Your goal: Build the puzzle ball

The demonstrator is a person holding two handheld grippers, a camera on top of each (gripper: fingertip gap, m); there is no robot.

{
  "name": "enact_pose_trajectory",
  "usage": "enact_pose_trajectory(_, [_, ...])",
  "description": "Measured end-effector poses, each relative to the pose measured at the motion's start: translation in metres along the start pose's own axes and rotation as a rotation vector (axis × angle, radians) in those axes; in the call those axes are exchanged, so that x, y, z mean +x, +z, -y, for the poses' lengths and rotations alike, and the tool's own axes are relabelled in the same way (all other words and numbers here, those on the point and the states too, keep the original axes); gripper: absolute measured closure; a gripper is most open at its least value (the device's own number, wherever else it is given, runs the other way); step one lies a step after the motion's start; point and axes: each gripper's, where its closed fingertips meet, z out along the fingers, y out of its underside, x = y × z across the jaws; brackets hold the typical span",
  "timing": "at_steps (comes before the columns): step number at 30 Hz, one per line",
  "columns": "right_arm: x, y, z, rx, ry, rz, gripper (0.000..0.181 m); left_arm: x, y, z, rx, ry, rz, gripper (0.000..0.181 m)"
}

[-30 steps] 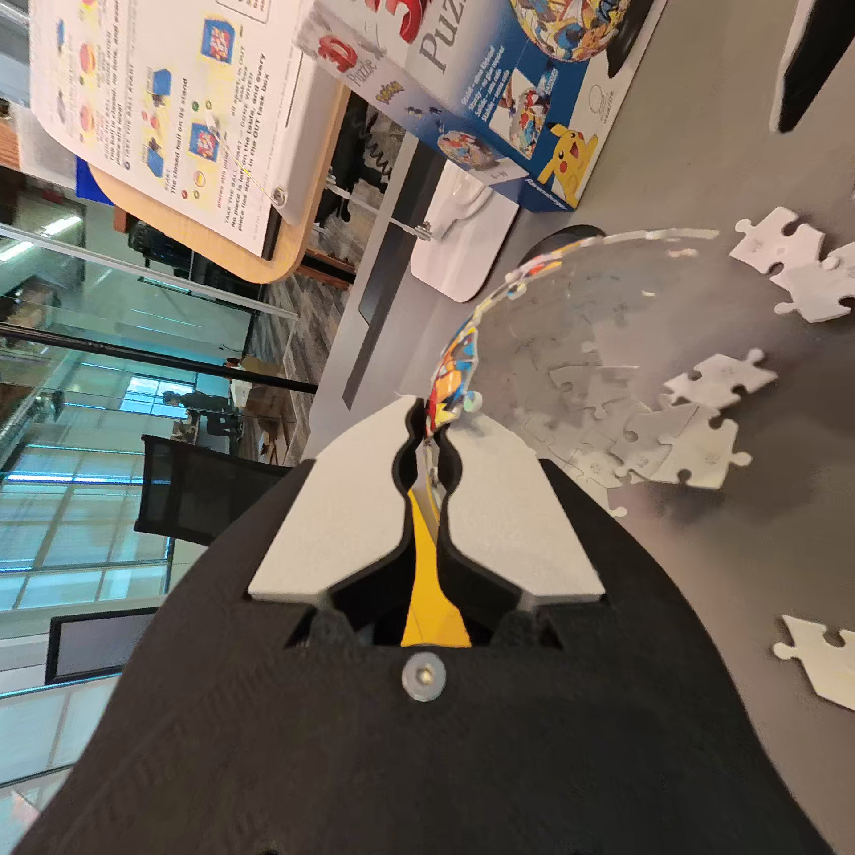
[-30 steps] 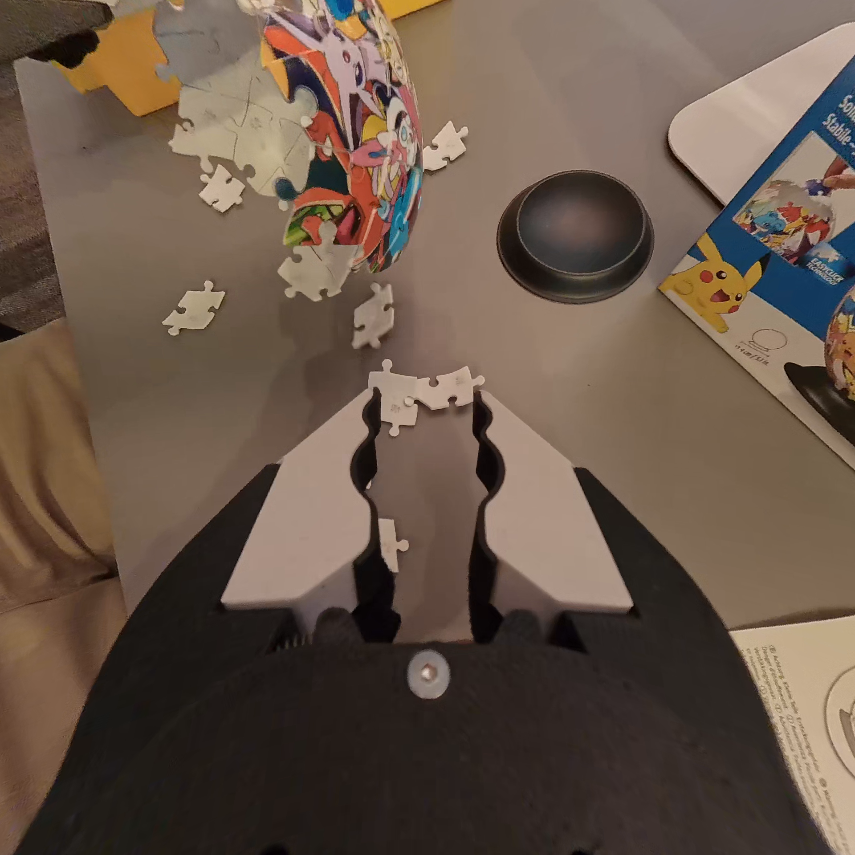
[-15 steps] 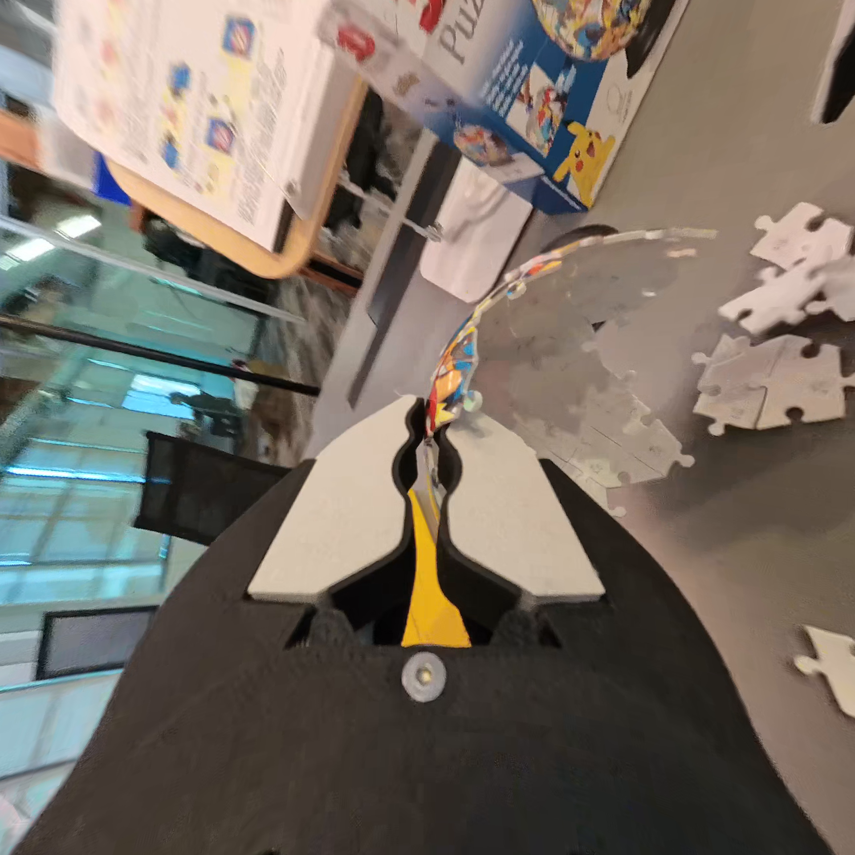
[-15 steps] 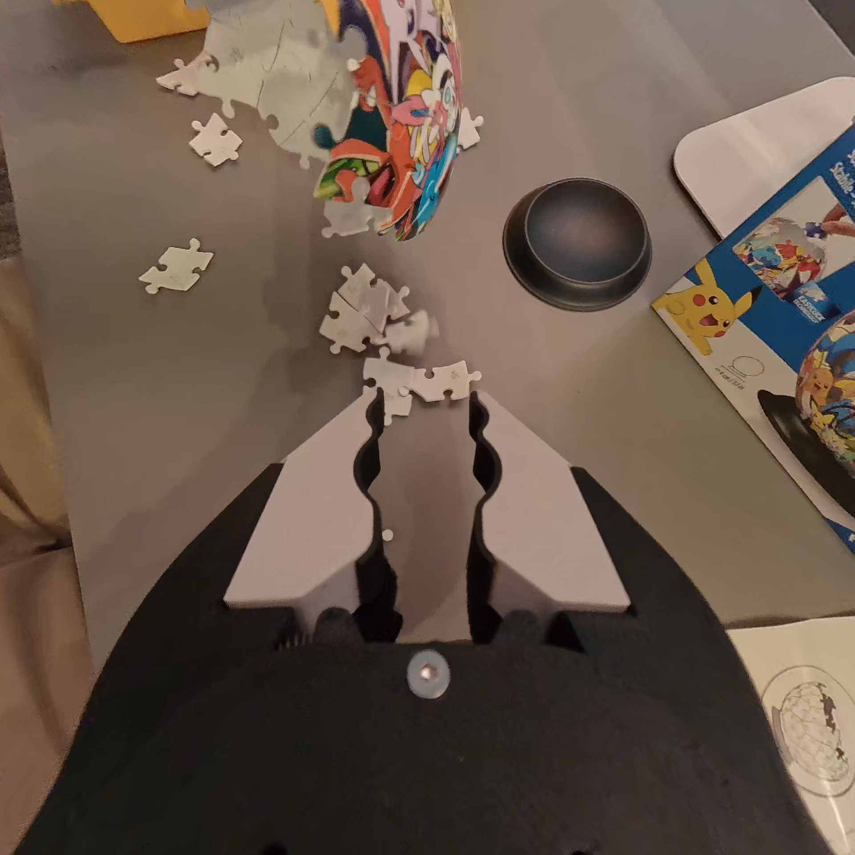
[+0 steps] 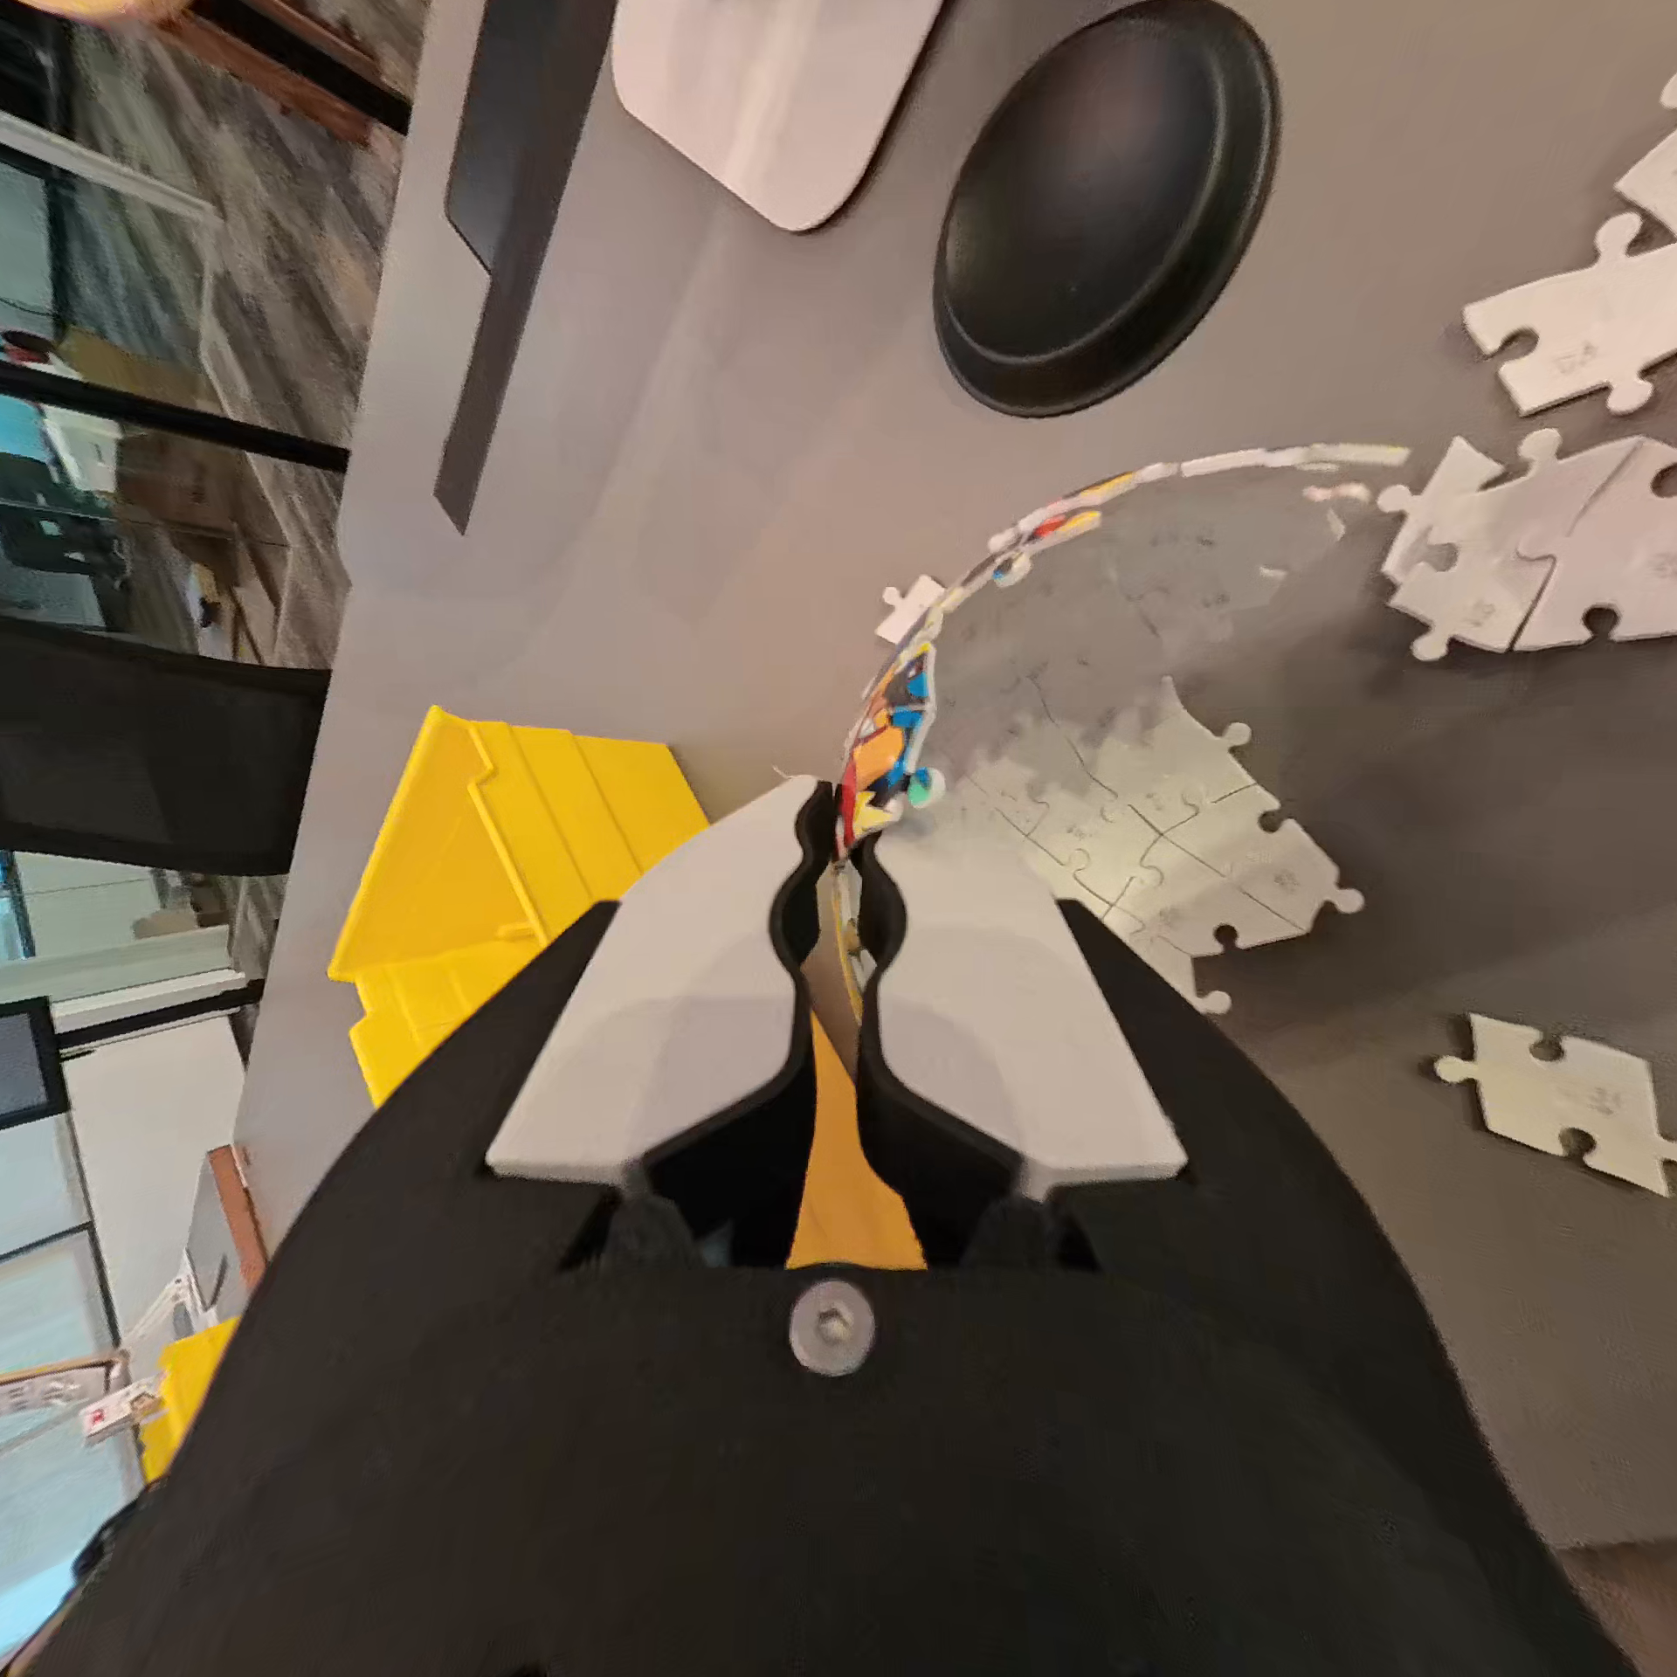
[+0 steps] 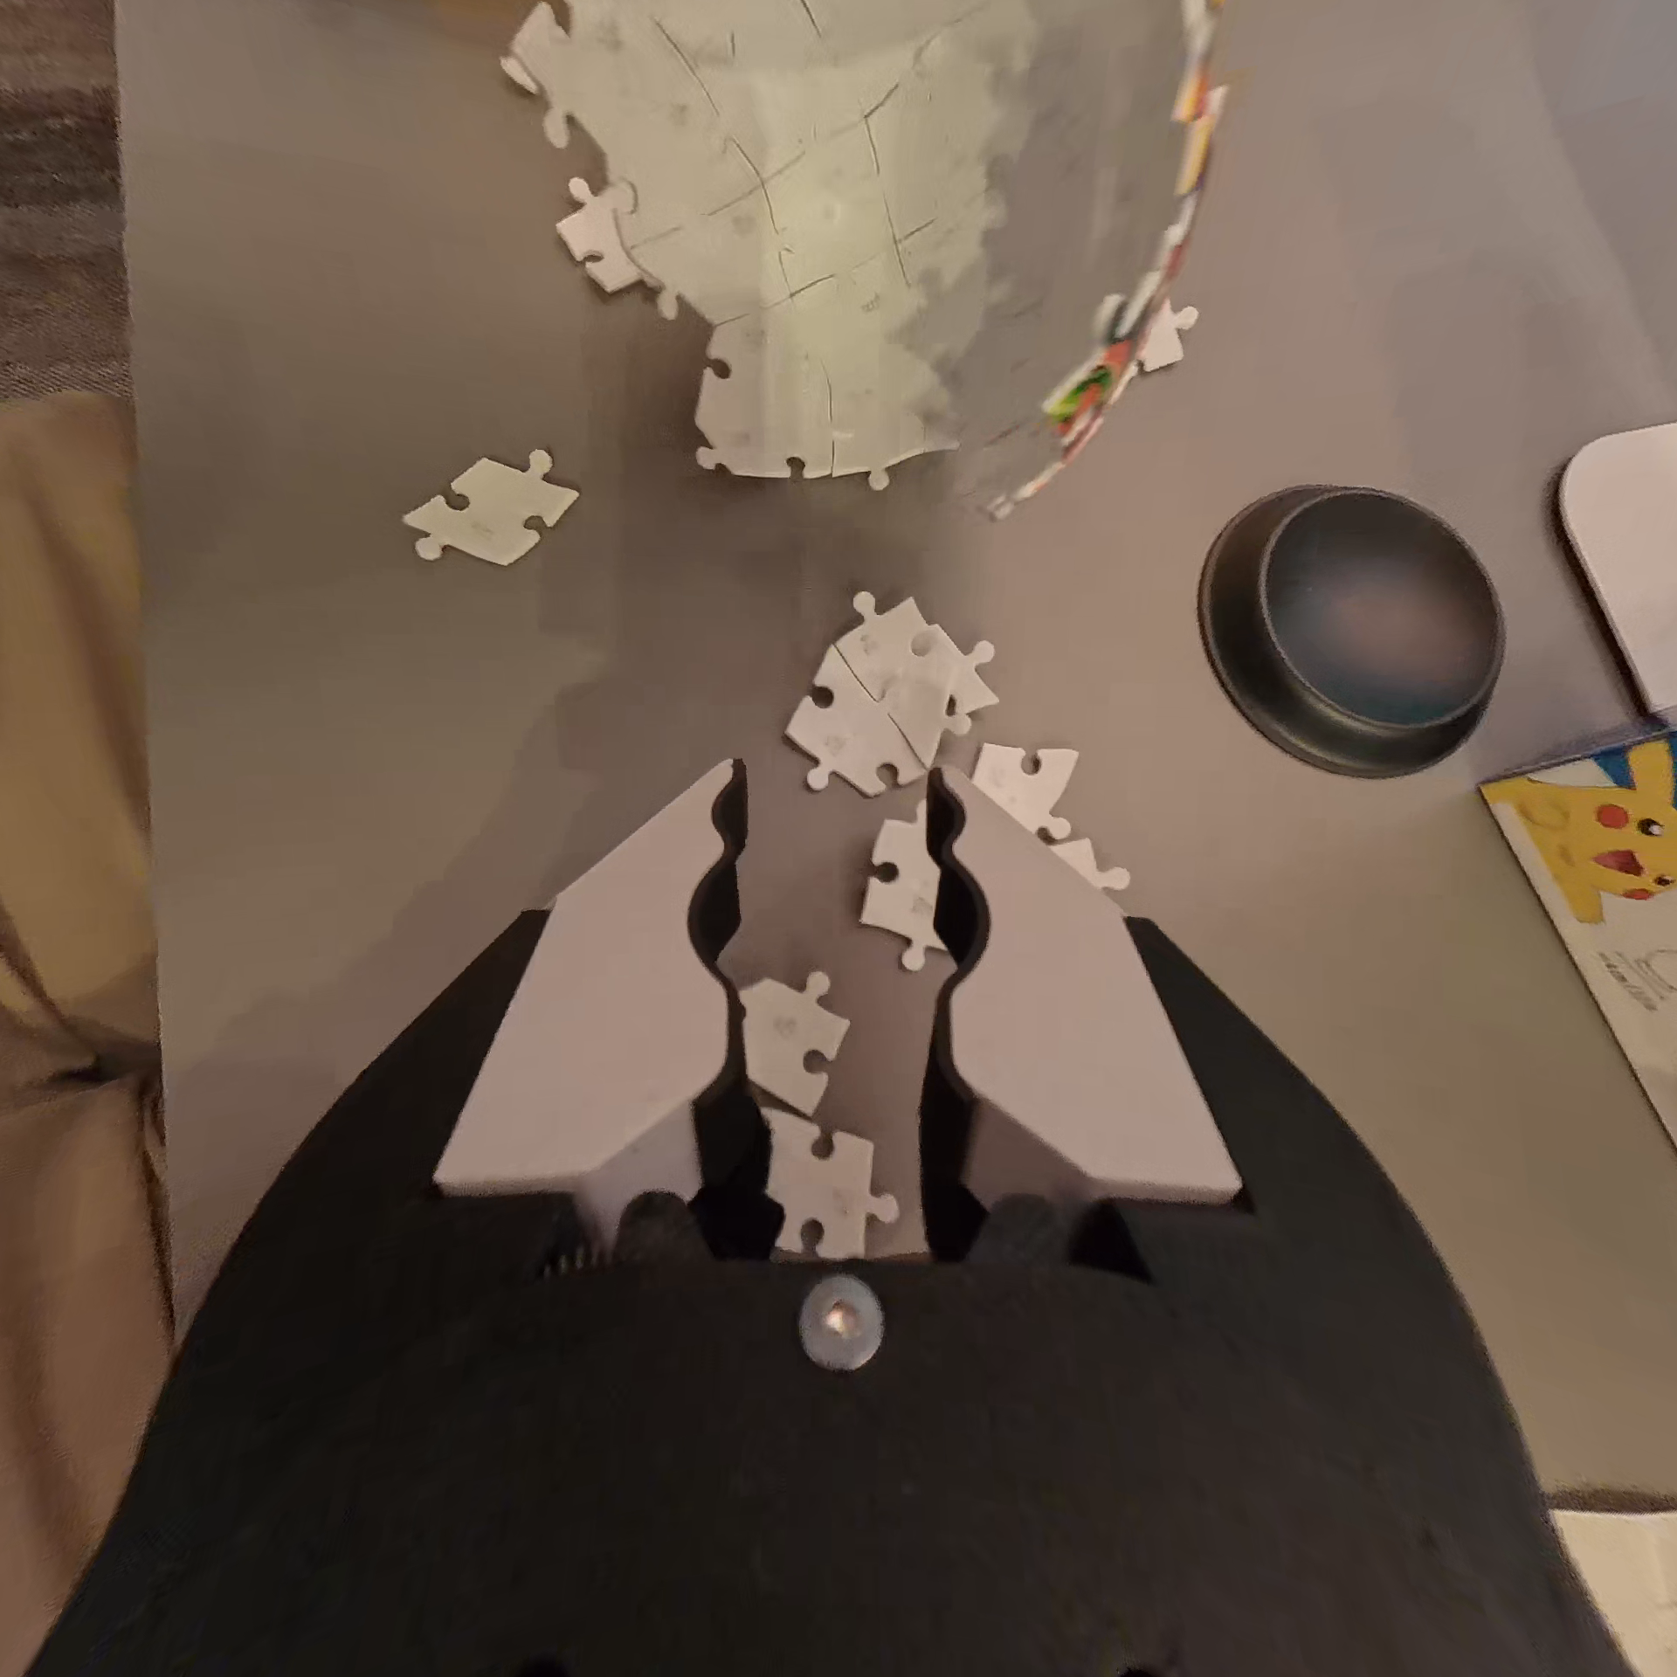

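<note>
left tool [image 5: 844,817]: clamped on rim of part-built puzzle ball [image 5: 1134,744], now swung toward the yellow bin [image 5: 508,871] | right tool [image 6: 835,799]: wide, empty, now over loose pieces [image 6: 876,699] on surface [image 6: 363,726] | stand [image 6: 1352,626]: unmoved

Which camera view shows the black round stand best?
The right wrist view: the black round stand sits whole and sharp on the grey table, its hollow top visible. The left wrist view also shows it whole, but slanted near the frame's top.
</note>
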Motion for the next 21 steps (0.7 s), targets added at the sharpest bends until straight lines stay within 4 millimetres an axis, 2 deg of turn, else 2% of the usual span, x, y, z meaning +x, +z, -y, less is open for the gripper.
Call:
enact_pose_trajectory(5, [0.000, 0.019, 0.003, -0.049, 0.023, -0.073, 0.134, 0.000, 0.006, -0.001, -0.026, -0.008, -0.037, 0.178])
enact_pose_trajectory(12, [0.013, 0.042, 0.007, -0.089, 0.091, -0.113, 0.126, -0.001, 0.011, -0.004, -0.034, -0.034, -0.061, 0.178])
enact_pose_trajectory(15, [0.012, 0.044, 0.009, -0.083, 0.120, -0.086, 0.147, -0.002, 0.014, -0.008, -0.040, -0.045, -0.063, 0.178])
enact_pose_trajectory(21, [0.006, 0.040, 0.007, -0.079, 0.089, -0.032, 0.148, 0.001, 0.016, -0.009, -0.030, -0.060, -0.088, 0.178])
